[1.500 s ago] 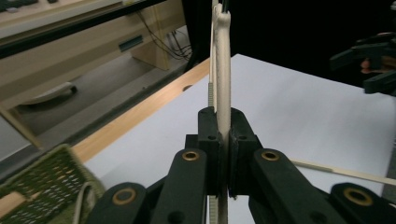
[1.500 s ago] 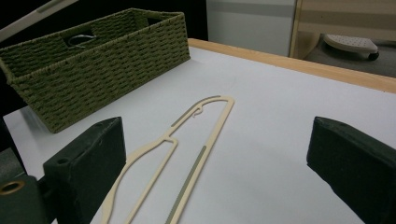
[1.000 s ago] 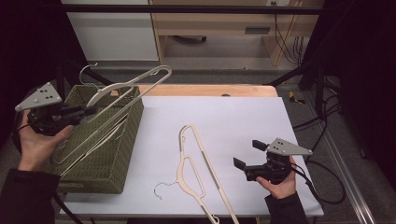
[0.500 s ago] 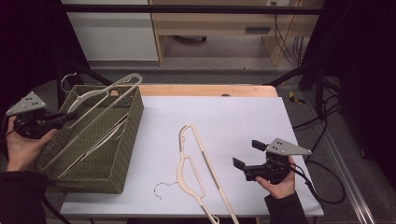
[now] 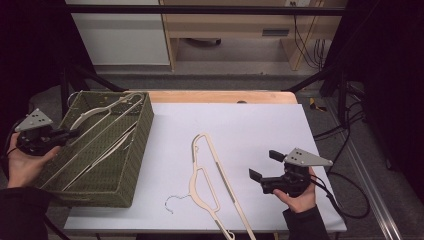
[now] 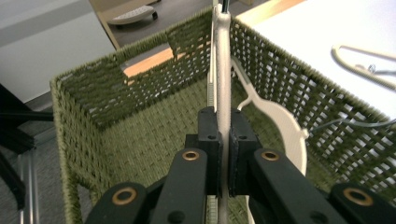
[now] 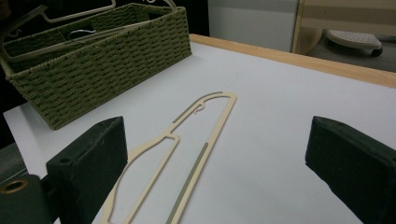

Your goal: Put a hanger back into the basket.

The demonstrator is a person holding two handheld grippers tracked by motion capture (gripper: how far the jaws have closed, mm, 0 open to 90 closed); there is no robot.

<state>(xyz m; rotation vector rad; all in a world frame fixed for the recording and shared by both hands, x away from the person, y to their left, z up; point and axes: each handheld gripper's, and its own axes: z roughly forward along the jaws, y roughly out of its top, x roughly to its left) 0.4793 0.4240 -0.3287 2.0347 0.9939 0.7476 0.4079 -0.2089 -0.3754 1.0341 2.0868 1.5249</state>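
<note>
A cream hanger (image 5: 102, 112) goes into the green wicker basket (image 5: 131, 165) at the desk's (image 5: 260, 120) left edge, the left gripper (image 5: 70, 133) pinching its bar between pressed-together jaws. At least one hanger already lies inside. Two more hangers (image 5: 212, 182) lie on the white desk beside the right gripper (image 5: 262, 166), whose jaws stand spread and empty; the job looks about half done.

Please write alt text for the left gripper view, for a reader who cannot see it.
The left gripper has its two black jaws shut on the thin edge of a cream hanger, held over the inside of a green woven basket.
</note>
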